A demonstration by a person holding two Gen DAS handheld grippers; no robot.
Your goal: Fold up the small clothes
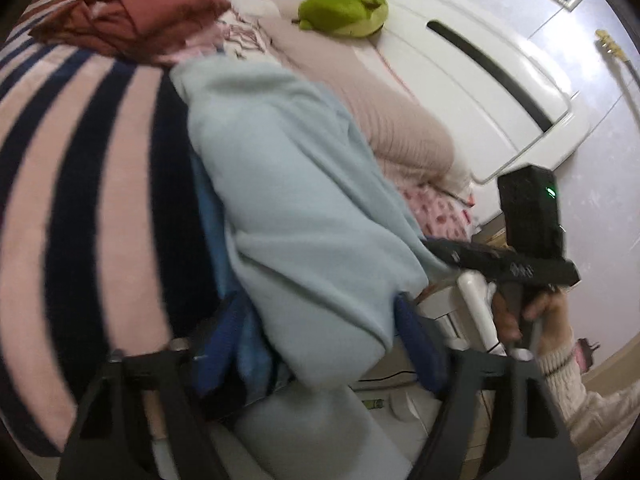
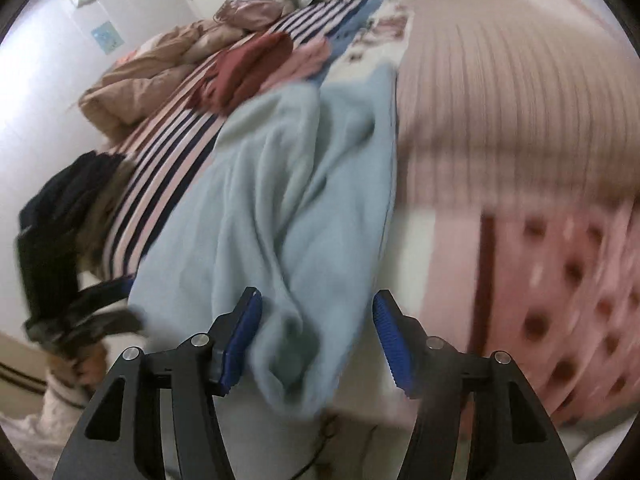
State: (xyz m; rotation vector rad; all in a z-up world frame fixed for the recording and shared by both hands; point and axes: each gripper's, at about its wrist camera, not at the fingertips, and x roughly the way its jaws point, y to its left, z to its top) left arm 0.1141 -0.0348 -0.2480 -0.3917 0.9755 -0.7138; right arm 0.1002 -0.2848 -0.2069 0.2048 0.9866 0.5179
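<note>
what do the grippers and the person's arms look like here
Both grippers, left gripper and right gripper, have black, angular open-frame arms with silver pivot bolts and ribbed blue pads on the fingers. Seen from the left wrist, the right one carries a black box with a green light. The hand's sleeve is cream knit with a dark stripe.

my work surface is a bed with a striped cover (image 2: 168,148). on it lie a light blue garment (image 2: 288,200), a dark red garment (image 2: 244,68), a ribbed pink pillow (image 2: 512,112) and a tan quilt (image 2: 152,80).
</note>
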